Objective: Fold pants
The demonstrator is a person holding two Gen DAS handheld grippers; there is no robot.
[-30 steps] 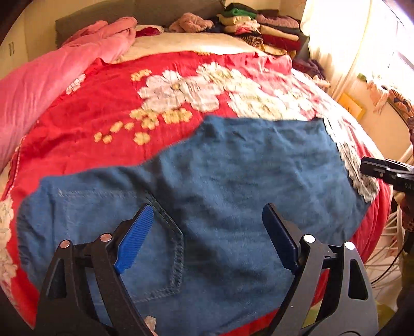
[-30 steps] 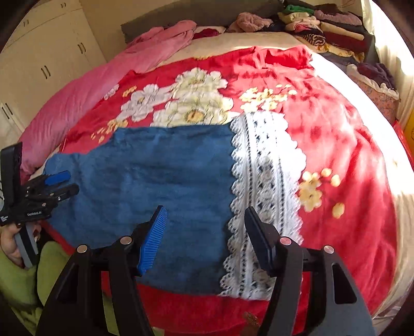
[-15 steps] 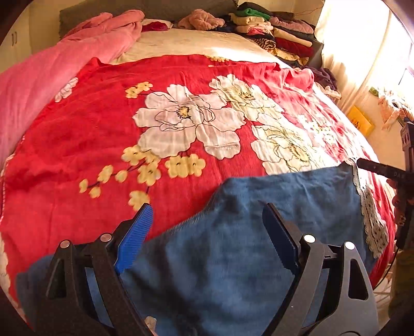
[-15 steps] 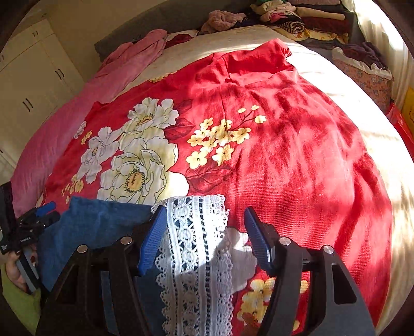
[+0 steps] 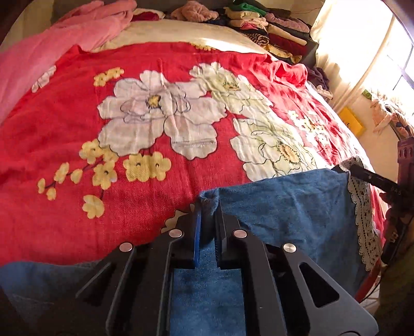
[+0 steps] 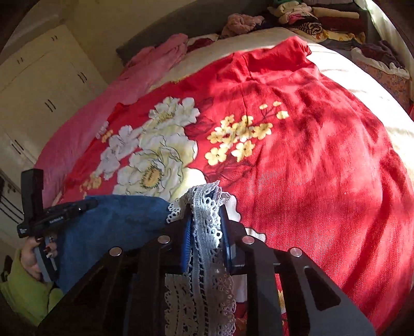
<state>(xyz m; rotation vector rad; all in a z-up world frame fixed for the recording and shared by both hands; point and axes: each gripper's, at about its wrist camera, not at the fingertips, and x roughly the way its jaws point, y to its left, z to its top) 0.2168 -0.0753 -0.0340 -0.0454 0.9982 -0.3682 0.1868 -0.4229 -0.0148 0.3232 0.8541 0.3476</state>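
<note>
On the bed: blue pants (image 5: 284, 206) lie across the red floral blanket (image 5: 129, 196).
Left gripper (image 5: 207, 219): clamped on denim edge.
Right gripper (image 6: 205, 227): clamped on lace hem (image 6: 207, 206).

A red woven bedspread printed with large white peonies and small yellow blossoms (image 5: 145, 124) covers most of the bed, rumpled into ridges toward its far edge. Beneath it a cream sheet (image 5: 181, 33) shows at the head of the bed. A thick pink blanket (image 5: 38, 51) lies heaped along the left side, reaching up to the head. At the far right corner sits a stack of folded clothes in mixed colours (image 5: 274, 33), with a crumpled dusty-pink garment (image 5: 194, 10) just beside it. A sunlit pale curtain (image 5: 349, 51) hangs on the right. In the right wrist view, cream wardrobe doors with dark handles (image 6: 46, 90) stand at the left.
</note>
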